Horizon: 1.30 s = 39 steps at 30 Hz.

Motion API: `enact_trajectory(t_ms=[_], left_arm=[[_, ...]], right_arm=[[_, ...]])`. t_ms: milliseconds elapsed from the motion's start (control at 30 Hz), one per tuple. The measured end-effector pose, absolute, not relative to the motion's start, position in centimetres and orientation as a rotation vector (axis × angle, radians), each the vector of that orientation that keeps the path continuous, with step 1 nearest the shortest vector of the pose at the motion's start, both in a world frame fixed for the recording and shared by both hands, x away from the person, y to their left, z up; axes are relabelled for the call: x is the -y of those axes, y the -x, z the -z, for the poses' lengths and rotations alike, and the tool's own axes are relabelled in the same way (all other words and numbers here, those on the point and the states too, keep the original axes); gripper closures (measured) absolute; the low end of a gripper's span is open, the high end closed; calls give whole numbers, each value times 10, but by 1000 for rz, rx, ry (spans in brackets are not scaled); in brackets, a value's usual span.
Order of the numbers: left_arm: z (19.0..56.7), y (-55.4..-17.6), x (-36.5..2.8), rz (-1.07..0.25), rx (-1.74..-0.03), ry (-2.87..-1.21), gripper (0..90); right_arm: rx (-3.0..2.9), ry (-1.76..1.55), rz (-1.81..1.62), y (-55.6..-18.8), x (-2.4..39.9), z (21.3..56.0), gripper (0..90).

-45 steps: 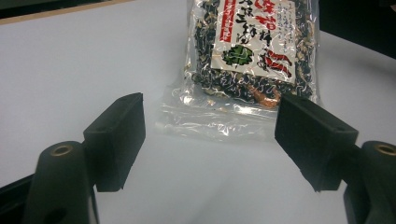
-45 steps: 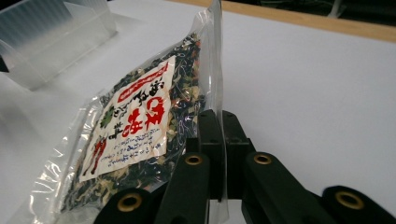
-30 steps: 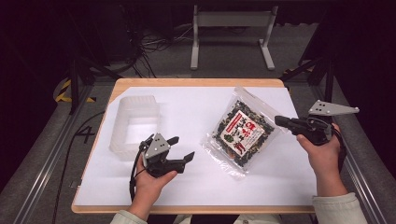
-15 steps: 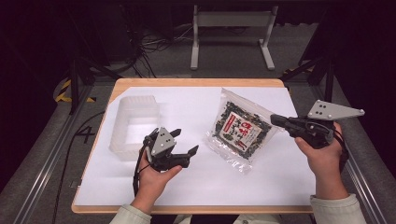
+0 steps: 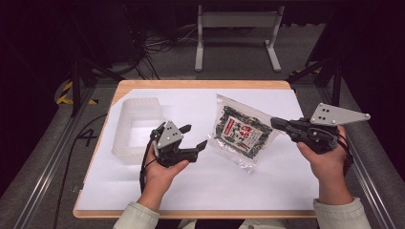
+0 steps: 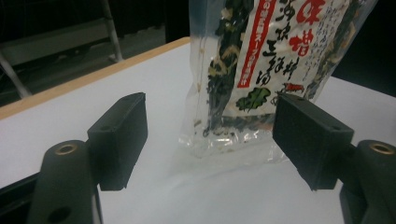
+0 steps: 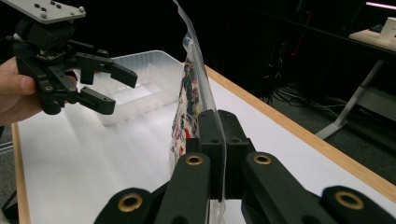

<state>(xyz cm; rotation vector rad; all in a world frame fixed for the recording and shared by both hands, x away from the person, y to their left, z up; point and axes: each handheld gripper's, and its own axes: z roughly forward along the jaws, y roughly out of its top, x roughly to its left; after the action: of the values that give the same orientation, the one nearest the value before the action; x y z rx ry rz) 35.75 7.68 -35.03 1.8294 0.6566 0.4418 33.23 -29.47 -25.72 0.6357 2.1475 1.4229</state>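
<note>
- The table [image 5: 200, 191], covered in white, is seen across the lower middle of the high view, with its wooden edge showing at the far side.
- A clear tray [image 5: 136, 126] is seen at left of centre in the high view, above and left of the left gripper [image 5: 193, 138].
- The bag [image 5: 241, 133] is found right of centre in the high view, lifted clear of the table; only its lower corner seems near the sheet. Its long axis runs from upper left to lower right of that frame.
- The bag's right edge is clamped by the right gripper [image 5: 277, 123]; in the right gripper view the jaws are pressed together on the clear film [image 7: 219, 154].
- The left gripper is held just left of the bag, jaws spread with nothing between them, pointed toward the bag's lower left edge; they have just been closing a little. In the left gripper view the bag [image 6: 261, 70] hangs straight ahead, beyond the two pads [image 6: 119, 137].
- The free lower left edge is judged nearest to the left gripper, so a second grip there looks likely.
- Red and dark East Asian writing is printed on the bag's label; no brand can be read with certainty.
</note>
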Motion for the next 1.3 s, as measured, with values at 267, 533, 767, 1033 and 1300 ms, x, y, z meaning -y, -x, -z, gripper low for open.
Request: enact_trajectory(t_ms=[267,533,767,1033,1300], left_arm=[[341,-360,-73,-420,-636,-1813,186],[337,-357,-68,-392,-573,-1808,147],[333,-353,-61,-375,-510,-1801,118],[337,-360,-60,-304,-445,-1794,116],[340,-355,-47,-285,-322,-1807,343]], right_arm=[[-2141,-563,-1437,-317,288,249,900],[-2151,-508,-1441,-305,279,246,900],[-2163,-458,-1437,-298,269,247,900],[-2146,-428,-1478,-298,267,251,900],[-2138,-451,-1515,-299,270,255,900]])
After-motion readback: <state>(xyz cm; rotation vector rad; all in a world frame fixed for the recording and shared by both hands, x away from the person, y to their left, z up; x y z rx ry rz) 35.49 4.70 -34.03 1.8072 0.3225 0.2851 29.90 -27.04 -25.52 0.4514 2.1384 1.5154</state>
